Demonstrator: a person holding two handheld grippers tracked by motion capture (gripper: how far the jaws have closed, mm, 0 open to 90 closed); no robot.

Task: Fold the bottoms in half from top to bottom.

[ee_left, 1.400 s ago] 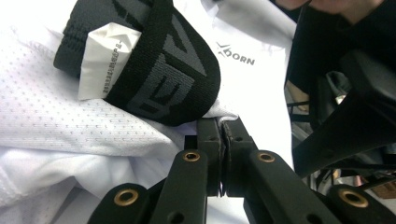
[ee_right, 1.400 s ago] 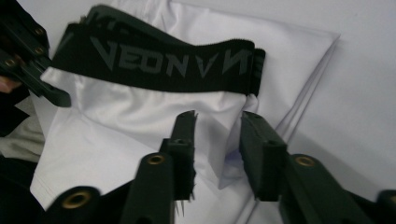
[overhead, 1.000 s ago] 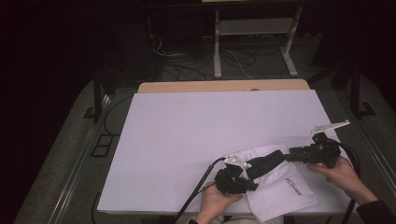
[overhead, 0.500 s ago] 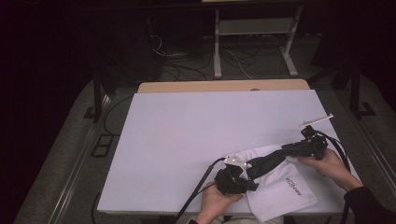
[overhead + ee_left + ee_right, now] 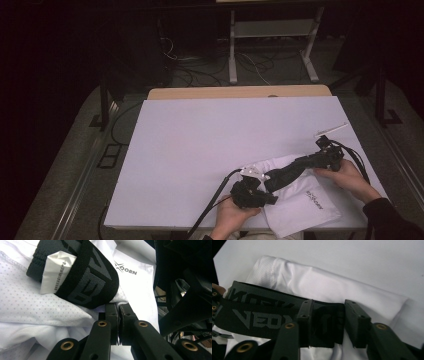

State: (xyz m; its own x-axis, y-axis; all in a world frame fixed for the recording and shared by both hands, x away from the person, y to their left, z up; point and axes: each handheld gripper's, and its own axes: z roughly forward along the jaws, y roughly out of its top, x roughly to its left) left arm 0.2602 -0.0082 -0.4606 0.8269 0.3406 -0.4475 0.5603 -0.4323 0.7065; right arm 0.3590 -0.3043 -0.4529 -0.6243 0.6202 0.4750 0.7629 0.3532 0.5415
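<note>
A white sports garment (image 5: 300,202) with a black lettered waistband (image 5: 287,170) lies crumpled at the table's near right. My left gripper (image 5: 266,184) is at the band's near end, jaws shut on a fold of the white cloth right under the band (image 5: 87,282); its tips (image 5: 118,308) meet with the fabric pinched between them. A white label (image 5: 56,270) is tucked inside the band. My right gripper (image 5: 306,161) is at the band's far end. Its jaws (image 5: 328,312) have just been closing, and the band's end (image 5: 262,315) lies between them without being visibly squeezed.
The white table (image 5: 225,135) stretches bare to the left and back. A wooden strip (image 5: 240,92) edges its far side. Cables and a metal stand (image 5: 270,45) are on the dark floor beyond. The right gripper's cable (image 5: 357,160) trails near the right edge.
The right hand and its gripper have shifted a little left along the waistband and lower onto the cloth. The left gripper and the garment stay put.
</note>
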